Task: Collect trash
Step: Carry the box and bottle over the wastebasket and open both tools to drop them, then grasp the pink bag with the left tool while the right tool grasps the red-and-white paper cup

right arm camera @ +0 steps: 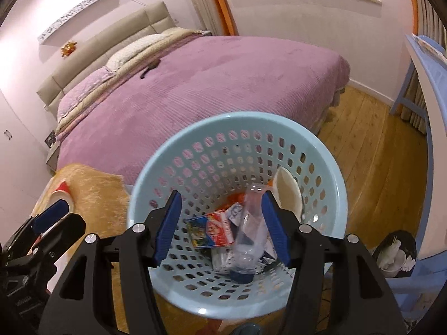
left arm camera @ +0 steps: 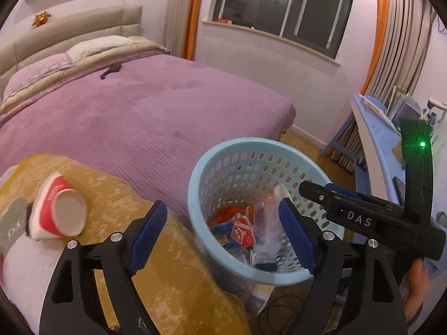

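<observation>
A light blue perforated basket (left arm camera: 195,195) (right arm camera: 145,173) stands on the floor beside the bed. In it lie a clear plastic bottle (left arm camera: 269,223) (right arm camera: 251,237), a red and blue carton (left arm camera: 237,234) (right arm camera: 212,229) and other wrappers. My left gripper (left arm camera: 223,237) is open above the basket's near left rim, the bottle blurred below its right pad. A red and white paper cup (left arm camera: 61,212) (right arm camera: 62,189) lies on its side on the yellow blanket (left arm camera: 167,251), left of that gripper. My right gripper (right arm camera: 222,229) (left arm camera: 304,188) hangs open over the basket with nothing pressed between its pads.
The bed with its purple cover (left arm camera: 125,111) fills the left and middle. A blue desk (left arm camera: 374,139) with books stands at the right. A small dark bin (right arm camera: 394,254) of white scraps sits on the wooden floor (right arm camera: 371,153). A black cable (left arm camera: 279,307) lies under the basket.
</observation>
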`<state>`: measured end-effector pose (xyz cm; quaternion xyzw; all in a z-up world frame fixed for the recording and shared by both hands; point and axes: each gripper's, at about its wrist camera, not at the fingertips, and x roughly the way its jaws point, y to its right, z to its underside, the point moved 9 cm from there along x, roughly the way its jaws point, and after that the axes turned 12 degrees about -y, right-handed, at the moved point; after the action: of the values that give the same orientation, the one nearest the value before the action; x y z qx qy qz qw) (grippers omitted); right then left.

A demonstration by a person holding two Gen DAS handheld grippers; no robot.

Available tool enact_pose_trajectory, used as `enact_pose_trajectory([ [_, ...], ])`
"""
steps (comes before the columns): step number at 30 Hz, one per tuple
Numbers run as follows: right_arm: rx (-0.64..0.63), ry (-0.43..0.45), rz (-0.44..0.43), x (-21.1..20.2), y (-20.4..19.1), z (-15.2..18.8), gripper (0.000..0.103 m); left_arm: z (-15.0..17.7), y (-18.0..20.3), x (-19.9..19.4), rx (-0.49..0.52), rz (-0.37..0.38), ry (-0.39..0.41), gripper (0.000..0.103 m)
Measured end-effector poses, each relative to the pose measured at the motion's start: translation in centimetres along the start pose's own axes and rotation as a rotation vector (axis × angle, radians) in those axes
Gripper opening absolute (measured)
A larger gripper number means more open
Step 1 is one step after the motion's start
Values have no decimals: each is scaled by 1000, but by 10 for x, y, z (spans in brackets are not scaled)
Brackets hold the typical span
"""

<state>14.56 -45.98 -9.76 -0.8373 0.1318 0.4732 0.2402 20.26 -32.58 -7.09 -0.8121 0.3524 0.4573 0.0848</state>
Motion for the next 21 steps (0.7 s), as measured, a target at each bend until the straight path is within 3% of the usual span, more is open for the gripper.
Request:
enact_pose_trajectory([
  [6,-76,48,-39,-28,-39,4,56,9,-19,-41,-39,-14,72,80],
  [12,-197,104,-101,-53,-103,11,56,25,-60,-91,-105,-71,151,80],
  [21,-361,118,-170,-49,-191,29,56,60,-167,-153,-283,-208,218,80],
])
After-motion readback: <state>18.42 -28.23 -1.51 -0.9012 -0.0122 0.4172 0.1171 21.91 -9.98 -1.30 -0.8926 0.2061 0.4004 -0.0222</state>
